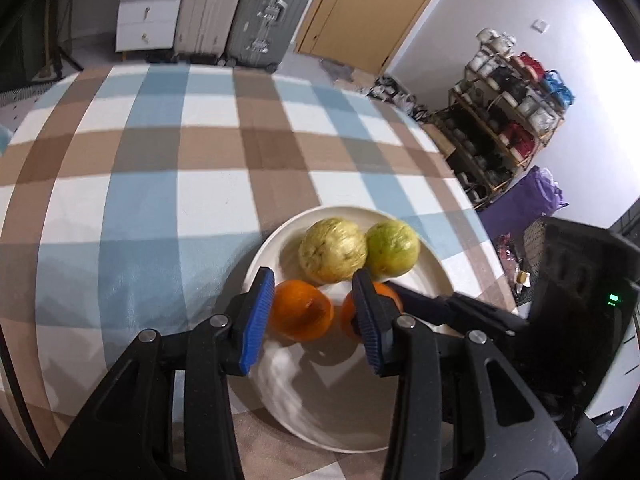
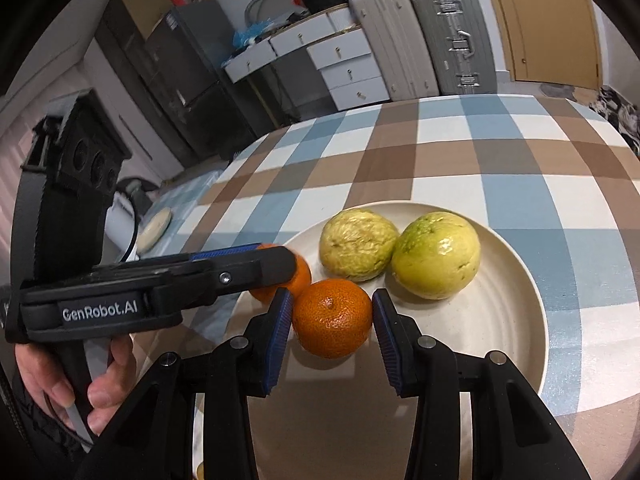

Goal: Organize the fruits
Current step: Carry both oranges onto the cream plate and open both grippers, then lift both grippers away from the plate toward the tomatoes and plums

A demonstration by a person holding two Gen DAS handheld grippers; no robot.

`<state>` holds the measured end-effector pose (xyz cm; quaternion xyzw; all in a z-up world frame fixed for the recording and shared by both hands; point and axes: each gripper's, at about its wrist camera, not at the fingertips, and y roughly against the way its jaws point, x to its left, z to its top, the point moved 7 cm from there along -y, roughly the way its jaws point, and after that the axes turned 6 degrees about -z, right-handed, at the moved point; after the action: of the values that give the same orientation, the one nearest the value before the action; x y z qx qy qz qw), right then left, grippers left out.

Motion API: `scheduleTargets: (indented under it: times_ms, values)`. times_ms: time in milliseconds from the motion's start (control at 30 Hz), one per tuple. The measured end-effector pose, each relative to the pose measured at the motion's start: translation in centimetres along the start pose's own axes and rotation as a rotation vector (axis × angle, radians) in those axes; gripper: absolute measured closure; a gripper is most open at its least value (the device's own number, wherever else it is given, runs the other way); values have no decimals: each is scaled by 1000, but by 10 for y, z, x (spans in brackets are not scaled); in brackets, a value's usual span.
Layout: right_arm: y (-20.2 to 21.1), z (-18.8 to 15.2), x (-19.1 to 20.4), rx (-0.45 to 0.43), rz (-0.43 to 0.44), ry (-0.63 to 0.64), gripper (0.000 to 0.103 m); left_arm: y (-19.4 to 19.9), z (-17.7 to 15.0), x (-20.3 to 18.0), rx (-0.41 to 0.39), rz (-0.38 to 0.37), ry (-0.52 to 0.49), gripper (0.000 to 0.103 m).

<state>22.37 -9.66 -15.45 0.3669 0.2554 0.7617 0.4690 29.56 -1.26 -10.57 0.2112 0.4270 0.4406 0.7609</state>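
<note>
A cream plate on the checked tablecloth holds two yellow-green fruits and two oranges. My left gripper is open around one orange, its left pad close to the fruit. My right gripper is open around the other orange, which shows behind my left gripper's right finger in the left wrist view. The orange between my left gripper's pads shows in the right wrist view, partly hidden by that gripper's body. Both oranges rest on the plate.
The checked tablecloth stretches far and left of the plate. Suitcases, white drawers and a door stand beyond the table's far edge. A shoe rack stands to the right. A pale round object lies off the table's left side.
</note>
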Motion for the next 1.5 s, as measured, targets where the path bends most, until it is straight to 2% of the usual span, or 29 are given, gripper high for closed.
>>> scheduleTargets:
  times_ms: [67,133,267,300,433,500,600,633,733,1000,1200,1500]
  values:
    - [-3,-1,-4,13,20,-32,60,5,3,-2,-15,4,-6,35]
    - [-3,-1,-5,15,41,-45,56,12,6,-3,-45,9,-2,29]
    - [17,4,-7,-43,62,-56,33,27,8,-2,-65,10,16,26]
    - [23,6,-7,-56,67,-59,32,32,7,-2,-72,13,17,22]
    - [54,8,-11,-114,56,-75,23,56,0,-5,-103,49,2,20]
    - [67,6,-12,-127,50,-79,23,67,-5,-8,-116,65,-3,17]
    - [85,-1,-12,-139,32,-79,20,88,-18,-14,-159,116,-22,8]
    - [91,-5,-12,-145,27,-85,16,98,-25,-16,-196,150,-24,2]
    - [109,-14,-11,-166,3,-84,14,117,-39,-27,-254,194,-55,1]
    - [157,-41,6,-236,-44,-26,4,152,-87,-59,-304,254,-102,1]
    - [186,-60,16,-280,-43,-30,3,168,-123,-70,-307,290,-120,1]
    - [198,-95,26,-252,-77,-16,1,185,-162,-76,-294,284,-121,1]
